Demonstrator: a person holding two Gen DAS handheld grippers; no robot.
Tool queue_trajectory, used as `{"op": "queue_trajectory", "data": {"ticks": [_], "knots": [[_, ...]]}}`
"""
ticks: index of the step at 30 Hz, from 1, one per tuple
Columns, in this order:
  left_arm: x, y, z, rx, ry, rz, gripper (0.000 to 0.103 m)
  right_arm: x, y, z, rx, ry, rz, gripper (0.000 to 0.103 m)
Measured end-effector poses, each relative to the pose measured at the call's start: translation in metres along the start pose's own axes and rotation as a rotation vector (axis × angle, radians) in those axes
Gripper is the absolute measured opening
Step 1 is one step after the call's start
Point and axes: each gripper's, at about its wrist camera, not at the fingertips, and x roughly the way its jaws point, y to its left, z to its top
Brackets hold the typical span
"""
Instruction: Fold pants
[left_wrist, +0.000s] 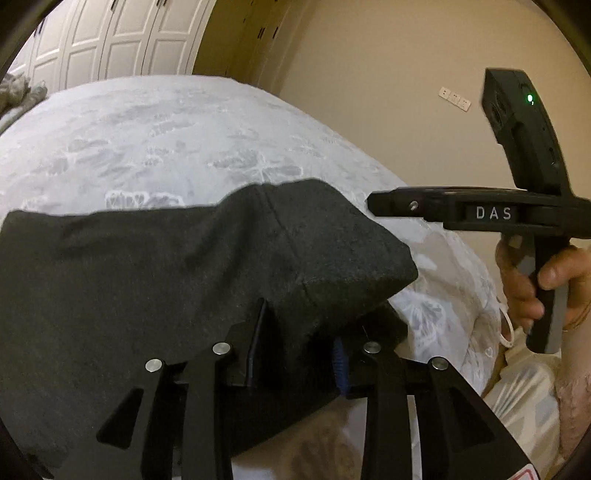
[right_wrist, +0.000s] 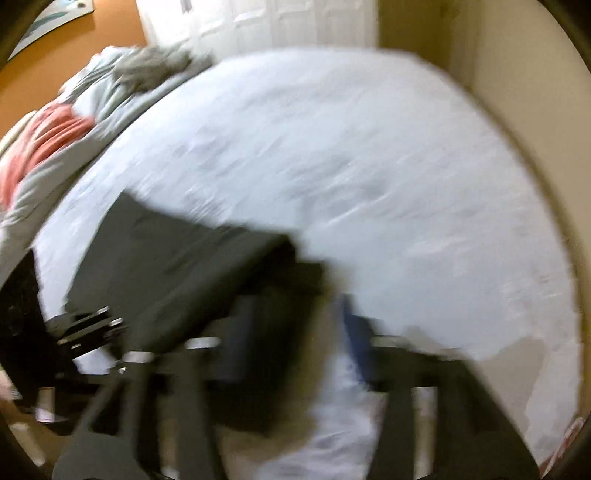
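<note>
**A:** Where do we have the pants (left_wrist: 177, 266) right now?

**B:** At the near edge of the bed (left_wrist: 155, 140), lying as a dark slab with one rounded folded corner toward the bed's right side. We keep them at this edge, I'd say, because it is the part both tools can reach.

**A:** And our left gripper (left_wrist: 299, 354)?

**B:** Its jaws stand a little apart with the near hem of the cloth between them — the fabric sags over the left finger, but we don't see the pads pinching it. It looks like a hold being let go, so the fold can settle flat.

**A:** The right gripper (right_wrist: 295, 314)?

**B:** Spread wide. In its own blurred view a dark flap hangs by its left finger, yet the left wrist view shows the tool held up beside the pants' corner, clear of the cloth, gripping nothing. We judge it is lifted away so it won't drag the fold.

**A:** Anything else?

**B:** Other clothes (right_wrist: 122, 74) are heaped at the bed's far left corner — well apart.
</note>
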Motion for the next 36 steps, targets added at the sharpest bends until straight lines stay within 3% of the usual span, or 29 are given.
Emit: {"op": "queue_trajectory", "data": {"ticks": [4,5,7,8,9,13,15,18,21,22,26,27,29,31,32,34,35,36], "knots": [[-0.013,0.012,0.005,-0.066,-0.062,-0.003,0.029,0.020,0.003,0.006,-0.047,0.015,0.001,0.060],[-0.018,0.017,0.008,-0.081,-0.080,-0.002,0.029,0.031,0.010,0.007,-0.084,0.034,0.006,0.056],[-0.022,0.022,0.012,-0.092,-0.092,-0.002,0.029,0.049,0.015,0.009,-0.118,0.071,0.007,0.041],[-0.024,0.024,0.014,-0.097,-0.097,-0.002,0.029,0.057,0.017,0.008,-0.120,0.089,0.017,0.016],[-0.025,0.025,0.014,-0.102,-0.102,0.003,0.029,0.063,0.018,0.008,-0.118,0.126,0.026,0.001],[-0.028,0.030,0.014,-0.112,-0.100,-0.001,0.029,0.038,0.033,0.007,-0.151,0.078,0.034,0.000],[-0.027,0.029,0.014,-0.109,-0.094,-0.012,0.029,0.024,0.043,0.002,-0.153,0.067,0.123,0.000],[-0.024,0.020,0.012,-0.086,-0.081,-0.022,0.029,0.041,0.050,-0.010,-0.080,0.153,0.259,0.001],[-0.017,0.009,0.003,-0.044,-0.056,-0.008,0.029,0.043,0.045,-0.008,-0.028,0.152,0.306,0.002],[-0.014,0.005,-0.001,-0.031,-0.048,-0.002,0.029,0.040,0.039,-0.006,-0.015,0.143,0.288,0.002],[-0.007,-0.009,-0.008,0.021,-0.030,-0.009,0.029,0.014,0.012,-0.004,-0.036,0.047,-0.057,0.006],[-0.006,-0.012,-0.009,0.032,-0.031,-0.011,0.029,0.008,0.006,-0.007,-0.022,0.041,-0.059,0.006],[-0.004,-0.017,-0.011,0.046,-0.026,-0.015,0.028,0.001,-0.002,-0.012,0.040,0.047,0.036,0.006],[0.001,-0.022,-0.017,0.063,0.009,-0.043,0.036,-0.001,0.000,-0.015,0.071,0.045,0.085,0.007],[0.001,-0.026,-0.021,0.081,0.022,-0.053,0.046,0.000,0.004,-0.016,0.079,0.055,0.134,0.007],[-0.008,-0.030,-0.022,0.096,0.005,-0.063,0.047,0.004,0.011,-0.015,0.084,0.076,0.197,0.009],[-0.013,-0.030,-0.021,0.096,-0.001,-0.070,0.057,0.005,0.017,-0.014,0.077,0.082,0.215,0.026],[-0.022,-0.028,-0.019,0.086,-0.016,-0.068,0.075,0.004,0.022,-0.015,0.074,0.076,0.223,0.056]]}}
